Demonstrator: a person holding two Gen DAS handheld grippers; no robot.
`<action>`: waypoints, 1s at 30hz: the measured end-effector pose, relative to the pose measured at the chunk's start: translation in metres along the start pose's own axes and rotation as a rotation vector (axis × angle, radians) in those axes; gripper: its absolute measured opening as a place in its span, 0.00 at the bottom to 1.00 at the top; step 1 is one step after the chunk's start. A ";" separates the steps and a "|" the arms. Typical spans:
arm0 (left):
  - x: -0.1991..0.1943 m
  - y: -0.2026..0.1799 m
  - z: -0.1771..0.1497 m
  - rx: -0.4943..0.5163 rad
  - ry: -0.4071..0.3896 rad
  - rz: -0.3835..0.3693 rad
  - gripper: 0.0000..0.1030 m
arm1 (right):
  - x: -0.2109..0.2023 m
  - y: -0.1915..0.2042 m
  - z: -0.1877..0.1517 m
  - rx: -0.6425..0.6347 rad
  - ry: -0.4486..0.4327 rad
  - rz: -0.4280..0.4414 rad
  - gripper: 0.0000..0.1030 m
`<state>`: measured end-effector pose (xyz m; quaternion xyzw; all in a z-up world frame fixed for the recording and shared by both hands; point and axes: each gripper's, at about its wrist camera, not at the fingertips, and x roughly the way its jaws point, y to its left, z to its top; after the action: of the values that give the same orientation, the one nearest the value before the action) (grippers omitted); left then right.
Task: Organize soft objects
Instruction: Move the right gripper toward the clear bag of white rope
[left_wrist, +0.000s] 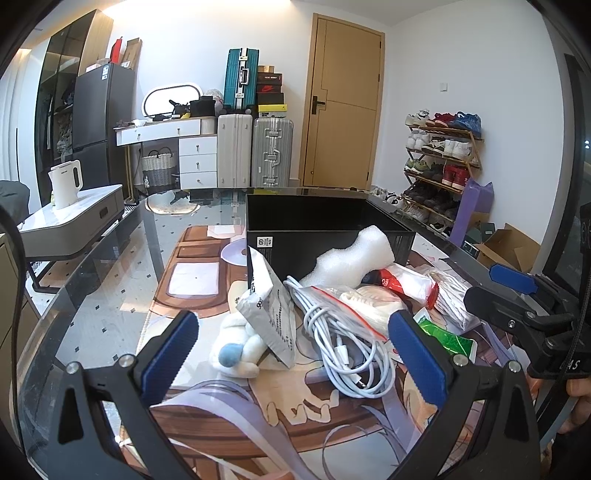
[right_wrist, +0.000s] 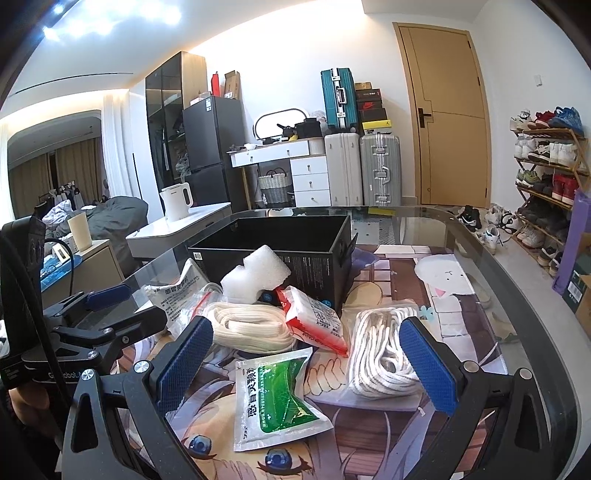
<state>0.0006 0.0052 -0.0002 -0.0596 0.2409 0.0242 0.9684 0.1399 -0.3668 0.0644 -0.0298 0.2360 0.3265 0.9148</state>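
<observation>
Both grippers hang with jaws apart and empty: the left gripper frames the white cable and plush toy, the right gripper the green medicine sachet. The soft items lie heaped before the open black box, probably their destination.

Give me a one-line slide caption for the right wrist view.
Open right tongs hover over a green sachet, rope bundles and foam before a black box.
</observation>
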 end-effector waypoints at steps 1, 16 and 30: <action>-0.001 0.000 0.000 -0.002 0.000 -0.001 1.00 | 0.000 0.000 0.000 -0.001 0.001 0.000 1.00; 0.000 -0.001 0.000 -0.001 0.000 0.001 1.00 | 0.006 -0.003 -0.001 0.007 0.003 -0.015 1.00; 0.001 0.004 0.003 -0.006 0.025 0.001 1.00 | 0.010 -0.007 -0.003 0.011 0.009 -0.022 1.00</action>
<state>0.0025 0.0095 0.0016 -0.0626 0.2531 0.0244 0.9651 0.1494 -0.3673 0.0566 -0.0288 0.2418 0.3149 0.9173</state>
